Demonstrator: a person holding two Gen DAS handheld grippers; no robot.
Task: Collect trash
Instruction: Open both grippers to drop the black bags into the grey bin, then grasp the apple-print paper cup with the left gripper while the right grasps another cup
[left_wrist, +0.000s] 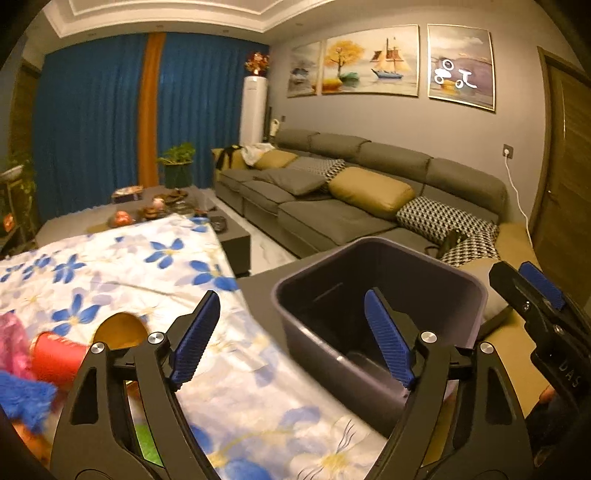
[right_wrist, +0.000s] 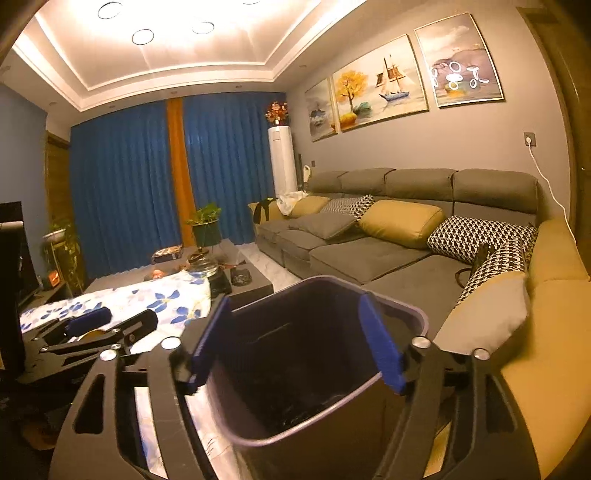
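Ahead of the jaws the dark bin (left_wrist: 380, 295) gapes open-topped, with free room above its rim. Left of the left jaws, a red cup (left_wrist: 61, 356) and fluffy pink and blue things crowd the flowered cloth (left_wrist: 147, 266); the cloth beyond lies bare.

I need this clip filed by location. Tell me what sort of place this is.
A home living room, most likely: a long grey sectional sofa with cushions, blue floor-length curtains, and framed paintings on the wall.
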